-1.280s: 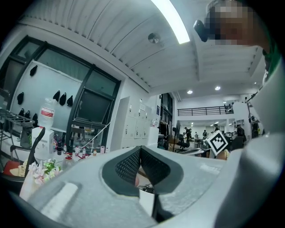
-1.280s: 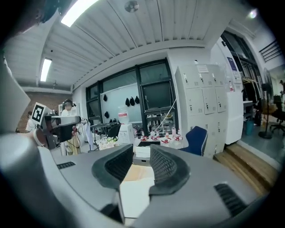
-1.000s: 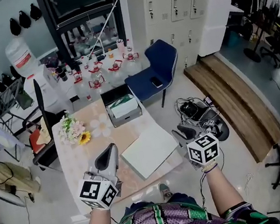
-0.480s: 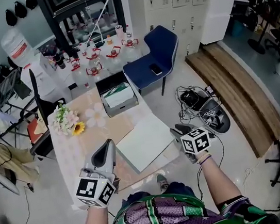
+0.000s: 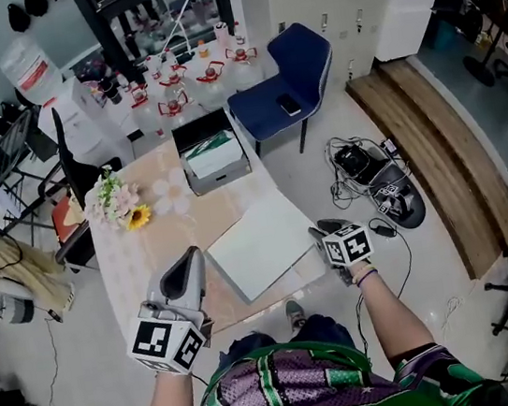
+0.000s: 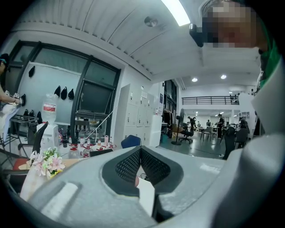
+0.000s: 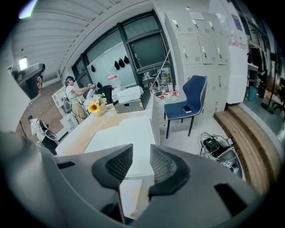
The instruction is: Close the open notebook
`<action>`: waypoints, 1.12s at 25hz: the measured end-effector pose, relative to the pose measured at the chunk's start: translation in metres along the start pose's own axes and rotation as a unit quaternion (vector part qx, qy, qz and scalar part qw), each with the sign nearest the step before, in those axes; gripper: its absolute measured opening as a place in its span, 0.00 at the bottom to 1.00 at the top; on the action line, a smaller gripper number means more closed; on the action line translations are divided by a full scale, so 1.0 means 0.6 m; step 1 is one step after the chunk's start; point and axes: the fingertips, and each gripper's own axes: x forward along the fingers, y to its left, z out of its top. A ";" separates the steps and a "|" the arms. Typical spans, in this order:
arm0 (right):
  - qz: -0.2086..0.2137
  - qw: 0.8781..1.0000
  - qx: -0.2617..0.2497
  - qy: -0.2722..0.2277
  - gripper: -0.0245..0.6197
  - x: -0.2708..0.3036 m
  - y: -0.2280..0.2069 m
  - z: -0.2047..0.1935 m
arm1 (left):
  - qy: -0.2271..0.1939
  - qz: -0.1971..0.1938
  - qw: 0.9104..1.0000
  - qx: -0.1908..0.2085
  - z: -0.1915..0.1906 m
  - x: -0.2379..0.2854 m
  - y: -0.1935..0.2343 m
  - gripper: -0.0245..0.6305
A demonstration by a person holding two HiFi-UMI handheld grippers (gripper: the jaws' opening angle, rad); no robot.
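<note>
The notebook (image 5: pixel 262 243) is a large white rectangle lying flat on the beige table (image 5: pixel 157 250), near its right front corner; I see no cover or fold line. My right gripper (image 5: pixel 321 231) hangs just off the notebook's near right corner, pointing down at it. Its jaws stand open, and the white page (image 7: pixel 120 133) shows through the gap of the right gripper (image 7: pixel 141 156), with nothing between them. My left gripper (image 5: pixel 189 256) is over the table just left of the notebook. In its own view the left gripper (image 6: pixel 140 150) has its pads meeting at the tips, shut and empty.
A bunch of flowers (image 5: pixel 120 206) stands at the table's far left. A grey box (image 5: pixel 215 161) with papers sits at the far edge. A blue chair (image 5: pixel 289 88) stands beyond the table. Cables and devices (image 5: pixel 374 184) lie on the floor to the right.
My right gripper has dropped and tilted downward, ending beside the notebook's near right corner. The left gripper has sunk slightly. The notebook has not moved.
</note>
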 end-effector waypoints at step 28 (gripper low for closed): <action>0.139 0.950 0.280 -0.023 0.24 0.077 -0.077 -0.084 | 0.018 0.032 0.999 -0.023 -0.024 0.037 0.032 0.06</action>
